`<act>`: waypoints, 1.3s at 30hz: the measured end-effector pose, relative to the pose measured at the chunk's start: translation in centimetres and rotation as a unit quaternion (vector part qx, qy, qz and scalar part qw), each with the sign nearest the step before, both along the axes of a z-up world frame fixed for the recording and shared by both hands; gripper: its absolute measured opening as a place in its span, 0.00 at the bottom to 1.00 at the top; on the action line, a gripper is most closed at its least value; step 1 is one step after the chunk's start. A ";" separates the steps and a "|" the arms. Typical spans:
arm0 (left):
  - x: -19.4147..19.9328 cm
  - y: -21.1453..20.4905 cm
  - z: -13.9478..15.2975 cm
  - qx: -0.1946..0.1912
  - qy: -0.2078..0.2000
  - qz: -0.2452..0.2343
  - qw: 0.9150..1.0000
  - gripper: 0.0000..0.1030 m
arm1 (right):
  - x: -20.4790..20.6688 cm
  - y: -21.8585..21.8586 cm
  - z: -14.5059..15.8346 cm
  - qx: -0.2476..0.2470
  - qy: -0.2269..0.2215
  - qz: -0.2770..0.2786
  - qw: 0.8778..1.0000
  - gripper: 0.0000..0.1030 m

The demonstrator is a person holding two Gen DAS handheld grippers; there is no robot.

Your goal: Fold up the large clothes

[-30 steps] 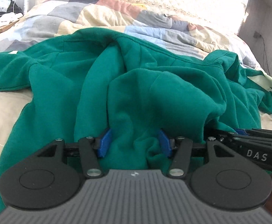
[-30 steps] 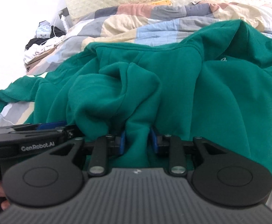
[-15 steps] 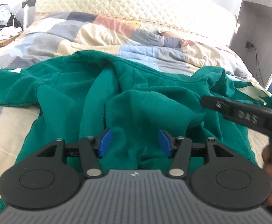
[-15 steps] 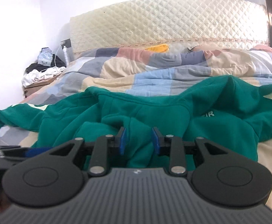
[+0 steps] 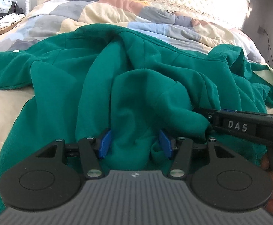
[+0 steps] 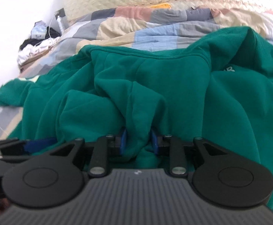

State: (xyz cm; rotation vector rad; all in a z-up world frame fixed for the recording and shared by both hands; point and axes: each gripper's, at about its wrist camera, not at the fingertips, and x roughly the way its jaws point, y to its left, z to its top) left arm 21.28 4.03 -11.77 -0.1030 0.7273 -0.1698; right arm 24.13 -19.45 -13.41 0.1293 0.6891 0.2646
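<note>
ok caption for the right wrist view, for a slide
Right gripper closing on a bunched fold of the green sweatshirt spread across a patchwork quilt.

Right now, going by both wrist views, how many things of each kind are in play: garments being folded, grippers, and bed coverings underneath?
Green sweatshirt: 1
Grippers: 2, the left gripper and the right gripper, both with green fabric between the blue pads, the right one closing
Patchwork quilt: 1
Total: 4
</note>
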 end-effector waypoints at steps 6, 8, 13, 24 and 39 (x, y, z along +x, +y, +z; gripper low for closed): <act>-1.5 0.7 1.4 -0.022 -0.017 0.010 1.000 0.59 | -1.6 -0.9 2.2 0.005 -0.021 -0.013 1.000 0.29; -2.6 0.8 2.2 -0.026 -0.029 0.011 0.999 0.59 | -2.6 -1.7 3.1 0.002 -0.035 -0.022 0.999 0.30; -5.9 0.9 4.4 -0.040 -0.049 0.016 0.998 0.59 | -5.1 -4.2 5.1 0.001 -0.052 -0.057 0.997 0.30; -11.9 0.9 6.9 -0.041 -0.075 0.020 0.996 0.59 | -8.7 -12.5 9.4 0.012 -0.098 -0.196 0.976 0.30; -11.0 -0.1 5.3 -0.046 -0.049 0.014 0.998 0.60 | -9.6 -29.6 7.3 0.037 -0.049 -0.382 0.922 0.83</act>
